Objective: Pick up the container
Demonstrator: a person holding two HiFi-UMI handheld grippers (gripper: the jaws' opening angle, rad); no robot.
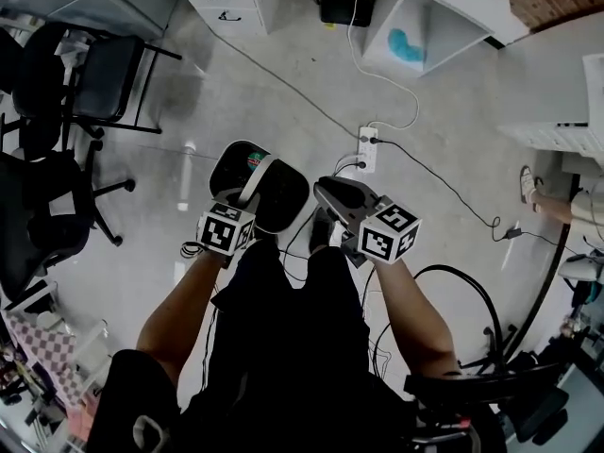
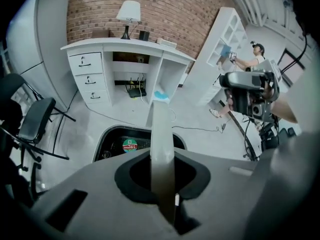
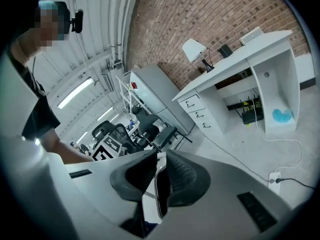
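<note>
The floor (image 1: 283, 83) spreads far below you in the head view. Your own body fills the six o'clock side and cuts off whatever lies under it. Chairs (image 1: 104, 74) stand at ten o'clock, partly cropped by the frame edge.

The container (image 1: 283, 194), black inside with a white edge, is held up off the floor at the centre, between your two claws. You cannot see its underside, and its depth is hard to judge from above.

Your left claw (image 1: 243, 201) sits at the container's seven o'clock. Your left gripper view shows this claw (image 2: 162, 169) clamped on the white edge, seen edge-on.

Your right claw (image 1: 326, 196) sits at the container's three o'clock. In your right gripper view the claw (image 3: 157, 179) has its jaws nearly together, pinching the thin white rim.

A round sticker (image 1: 255, 161) lies inside the container, its print too small to read.
</note>
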